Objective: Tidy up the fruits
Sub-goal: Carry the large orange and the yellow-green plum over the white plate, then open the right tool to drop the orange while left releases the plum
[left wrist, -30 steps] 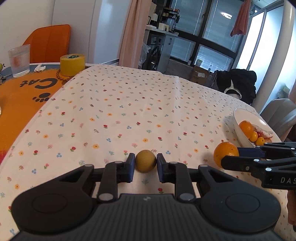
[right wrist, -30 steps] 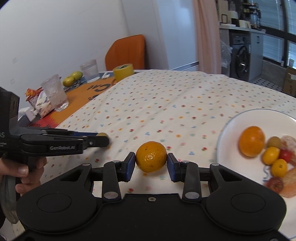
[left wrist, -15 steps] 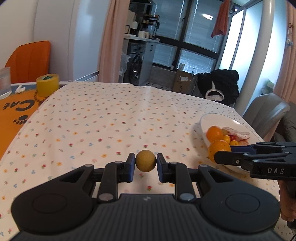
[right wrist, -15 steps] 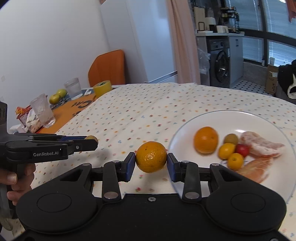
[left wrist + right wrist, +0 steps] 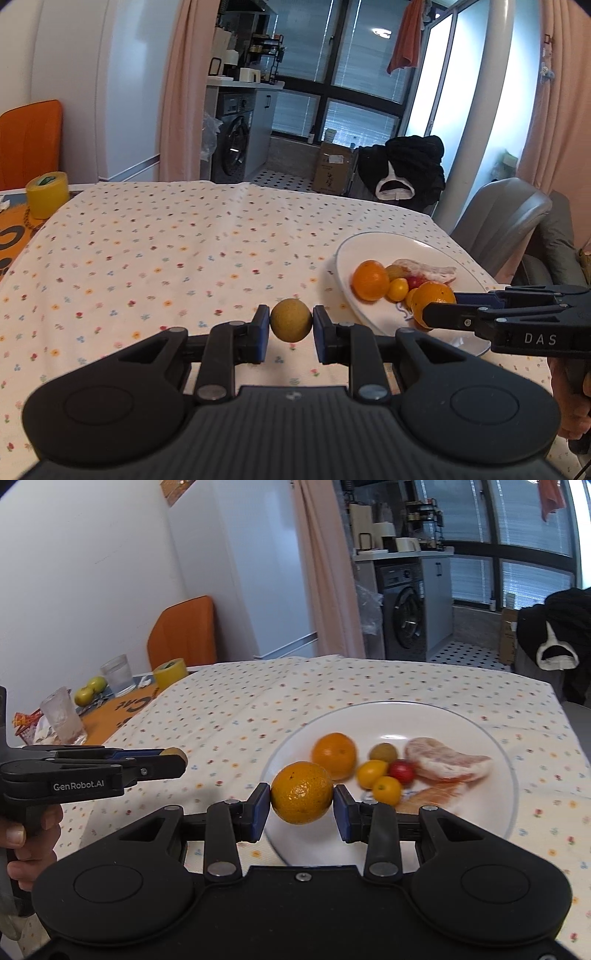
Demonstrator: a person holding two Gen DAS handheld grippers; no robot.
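Both grippers have advanced, right gripper (image 5: pixel 302 798) holding orange (image 5: pixel 302 792) over plate (image 5: pixel 491 738).

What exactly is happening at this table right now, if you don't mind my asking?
A person is sorting fruit with a handheld gripper in each hand. The right gripper holds an orange between its jaws above the near edge of the white plate, which already carries another orange, small fruits and peeled segments. The left gripper holds a small brownish-green fruit above the flowered tablecloth, beside the plate.
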